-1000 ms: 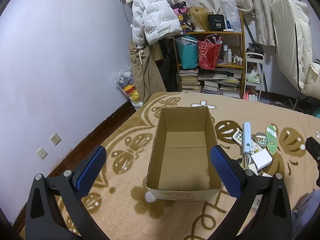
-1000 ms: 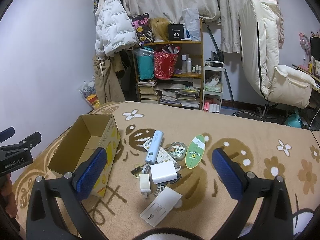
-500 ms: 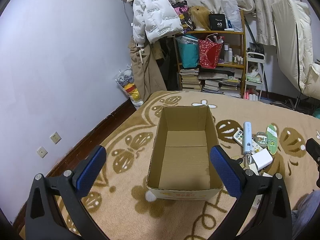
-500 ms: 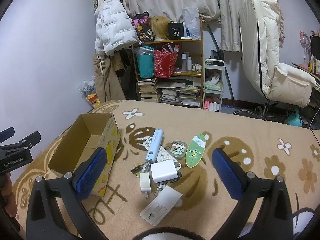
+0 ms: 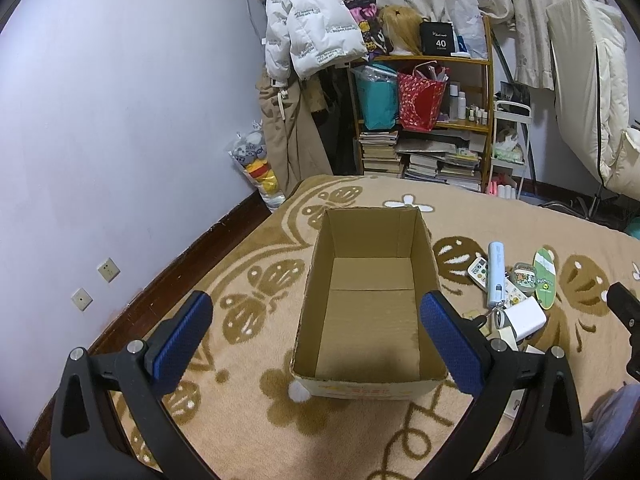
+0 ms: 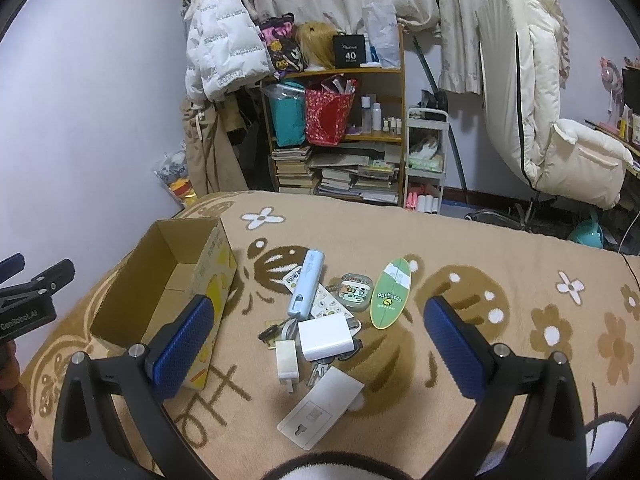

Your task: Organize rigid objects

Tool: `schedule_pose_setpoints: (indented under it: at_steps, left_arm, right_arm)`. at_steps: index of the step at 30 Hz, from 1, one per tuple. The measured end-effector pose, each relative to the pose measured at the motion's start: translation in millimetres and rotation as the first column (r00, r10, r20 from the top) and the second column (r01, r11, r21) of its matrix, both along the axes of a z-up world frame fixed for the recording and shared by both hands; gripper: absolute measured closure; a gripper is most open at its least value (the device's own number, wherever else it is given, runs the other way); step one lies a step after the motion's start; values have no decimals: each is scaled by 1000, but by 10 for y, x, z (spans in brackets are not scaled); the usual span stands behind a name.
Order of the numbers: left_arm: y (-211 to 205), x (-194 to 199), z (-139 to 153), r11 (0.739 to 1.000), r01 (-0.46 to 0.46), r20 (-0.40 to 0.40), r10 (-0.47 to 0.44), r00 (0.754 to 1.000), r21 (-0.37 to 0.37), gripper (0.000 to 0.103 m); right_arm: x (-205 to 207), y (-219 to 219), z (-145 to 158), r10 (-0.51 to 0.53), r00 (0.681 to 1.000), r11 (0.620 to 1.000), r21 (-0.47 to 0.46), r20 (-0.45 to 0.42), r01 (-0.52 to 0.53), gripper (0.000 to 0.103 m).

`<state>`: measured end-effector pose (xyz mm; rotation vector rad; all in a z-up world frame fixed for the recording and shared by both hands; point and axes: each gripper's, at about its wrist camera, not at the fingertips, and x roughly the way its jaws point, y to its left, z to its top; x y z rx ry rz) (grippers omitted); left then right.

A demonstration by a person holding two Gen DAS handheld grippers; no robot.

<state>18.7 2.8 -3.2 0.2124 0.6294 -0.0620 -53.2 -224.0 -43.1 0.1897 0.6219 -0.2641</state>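
Note:
An empty cardboard box [image 5: 370,308] [image 6: 168,280] sits open on the tan carpet. Right of it lies a small pile: a light-blue stick-shaped device [image 6: 306,288] [image 5: 495,274], a white charger block [image 6: 325,337] [image 5: 525,318], a smaller white plug [image 6: 287,365], a green surfboard-shaped piece [image 6: 391,298] [image 5: 545,276], a clear cartoon case [image 6: 354,291], keys and a flat white card [image 6: 322,406]. My left gripper [image 5: 316,338] hangs open above the box's near end. My right gripper [image 6: 316,338] hangs open above the pile, holding nothing.
A purple wall with sockets [image 5: 108,270] runs along the left. A wooden shelf [image 6: 340,136] with bags and books stands beyond the carpet, coats [image 6: 222,48] hanging beside it. A cream padded chair [image 6: 552,128] is at the back right.
Both views have shifted slightly, the objects sliding a little lower in frame. Nothing was picked up or moved on the carpet.

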Motion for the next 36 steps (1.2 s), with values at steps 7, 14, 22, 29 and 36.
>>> schedule_pose_setpoints:
  at_steps: [7,14,22,29,36]
  left_arm:
    - [107,367,-34,998,-55,-39,54,998,-17,0]
    - [240,801,-170,996,-77,-133,70,989,-47,0]
    - [322,1102,-425,994,-99,-216,86,973,-49,0]
    - [352,1374,-792,992,-117,-358,94,929,-45,3]
    - [411,1495,-1092,988,-153,-440,145,886,18,15]
  right_arm:
    - [253,-58,-128,-12,996,999,43,-88,16,0]
    - [548,-20,-289,26,990,995,103,-135,-12,0]
    - [810,-49,-498,46,983,985,170,-177,-16,0]
    - [951,-62,-675,68,973,975,223,-222,-17,0]
    - [992,-59,-835,79,957,974,228,-278,-14,1]
